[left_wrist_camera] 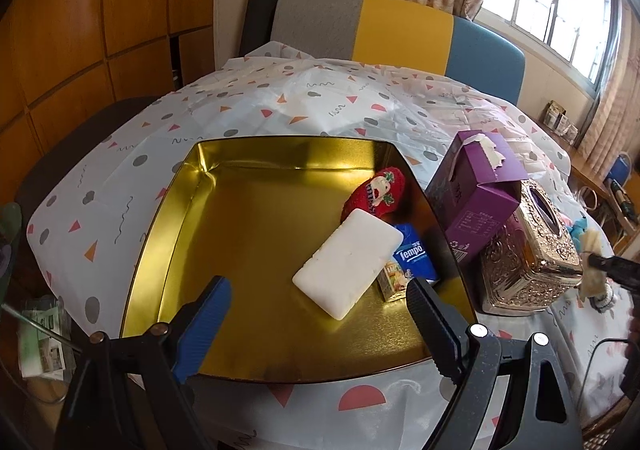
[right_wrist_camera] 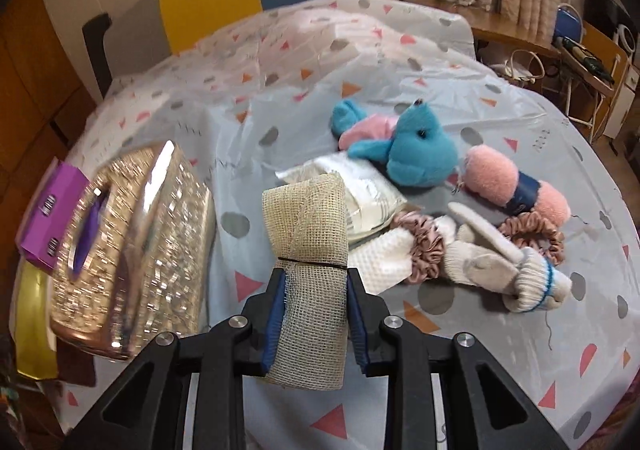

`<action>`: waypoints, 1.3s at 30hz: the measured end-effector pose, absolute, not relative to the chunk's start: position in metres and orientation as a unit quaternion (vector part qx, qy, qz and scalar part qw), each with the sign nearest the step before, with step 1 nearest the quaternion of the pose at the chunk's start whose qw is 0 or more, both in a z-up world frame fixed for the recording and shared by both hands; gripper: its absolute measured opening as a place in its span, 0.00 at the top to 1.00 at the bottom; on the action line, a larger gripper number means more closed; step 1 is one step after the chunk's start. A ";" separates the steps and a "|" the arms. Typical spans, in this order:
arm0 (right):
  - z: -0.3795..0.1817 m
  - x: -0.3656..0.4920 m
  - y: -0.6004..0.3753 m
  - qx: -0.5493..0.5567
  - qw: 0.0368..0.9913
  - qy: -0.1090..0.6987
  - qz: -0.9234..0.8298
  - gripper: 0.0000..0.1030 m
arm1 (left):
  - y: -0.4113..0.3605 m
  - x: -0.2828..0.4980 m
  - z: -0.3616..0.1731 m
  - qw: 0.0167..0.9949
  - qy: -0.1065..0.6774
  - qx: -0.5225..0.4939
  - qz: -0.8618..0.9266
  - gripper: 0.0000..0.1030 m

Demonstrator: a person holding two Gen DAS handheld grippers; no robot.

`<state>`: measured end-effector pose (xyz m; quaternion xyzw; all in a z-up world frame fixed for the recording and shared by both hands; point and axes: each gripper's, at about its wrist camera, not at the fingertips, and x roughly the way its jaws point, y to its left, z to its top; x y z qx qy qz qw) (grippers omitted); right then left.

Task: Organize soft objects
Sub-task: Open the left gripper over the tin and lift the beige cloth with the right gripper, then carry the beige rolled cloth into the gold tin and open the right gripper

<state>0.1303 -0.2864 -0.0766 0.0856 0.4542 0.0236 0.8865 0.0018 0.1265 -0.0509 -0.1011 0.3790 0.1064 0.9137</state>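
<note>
Right gripper [right_wrist_camera: 314, 310] jaws pinching gauze roll [right_wrist_camera: 308, 246] mid-body for carry to gold tin [left_wrist_camera: 192, 209]; left gripper [left_wrist_camera: 320, 314] jaws spread, empty, over tin.

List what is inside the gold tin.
The gold tin holds a white sponge block, a red plush item, a blue Tempo tissue pack and a small carton, partly covered by the block and the left gripper's finger.
</note>
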 end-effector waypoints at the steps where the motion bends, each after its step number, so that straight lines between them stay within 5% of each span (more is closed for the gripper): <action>1: -0.069 0.127 -0.287 0.088 0.890 0.446 0.029 0.73 | 0.128 0.002 -0.051 0.914 0.379 -0.103 0.107 0.13; 15: 0.040 0.062 -0.119 -0.022 0.901 0.311 0.302 0.73 | 0.168 -0.009 -0.044 0.912 0.353 -0.126 0.167 0.13; 26: -0.034 0.073 0.021 -0.110 0.831 0.387 0.385 0.73 | 0.180 -0.021 -0.035 0.916 0.336 -0.124 0.181 0.13; 39: -0.111 0.081 0.057 -0.184 0.791 0.456 0.364 0.67 | 0.180 -0.020 -0.040 0.914 0.343 -0.125 0.180 0.13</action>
